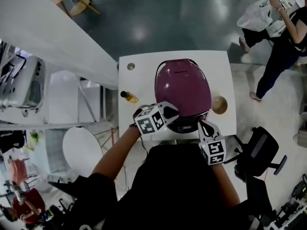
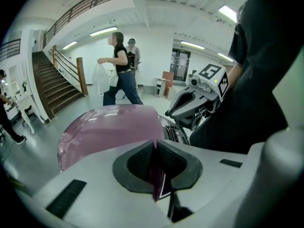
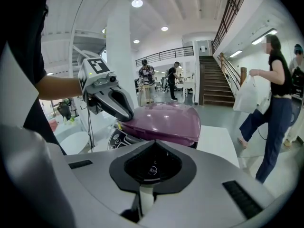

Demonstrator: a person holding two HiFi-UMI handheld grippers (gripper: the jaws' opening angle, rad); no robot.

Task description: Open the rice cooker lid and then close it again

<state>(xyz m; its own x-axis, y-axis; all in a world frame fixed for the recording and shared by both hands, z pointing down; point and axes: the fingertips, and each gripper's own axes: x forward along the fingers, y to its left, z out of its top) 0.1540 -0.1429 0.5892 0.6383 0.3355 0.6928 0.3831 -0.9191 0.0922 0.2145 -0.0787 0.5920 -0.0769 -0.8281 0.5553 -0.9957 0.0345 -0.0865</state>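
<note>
- Around you is a bright hall with a glossy dark floor. A staircase (image 3: 211, 82) climbs at the back, and a person (image 1: 278, 56) carrying a white bag (image 1: 254, 16) walks past the far right corner of the white worktop (image 1: 225, 66).
- Your rice cooker (image 1: 182, 87) stands in the middle of that worktop, with its glossy purple lid (image 3: 164, 120) lying down over the body.
- Your left gripper (image 1: 169, 112) sits at the lid's front left edge. It is clenched, with a thin purple strip of that edge pinched between its pads.
- Your right gripper (image 1: 203, 127) is at the cooker's front right, pressed closed with nothing in it. You cannot tell whether its tips touch the cooker.
- Past those tips you look at the dark control panel (image 3: 118, 139) with its round buttons; the white print on them is too small to read.
- The marker cube (image 1: 152, 121) on your left gripper carries black-and-white square patterns.
- A small bottle (image 1: 128, 97) with amber contents sits left of the cooker. A round brown bowl (image 1: 219, 104) sits just beside its right flank. Both are apart from your grippers.
</note>
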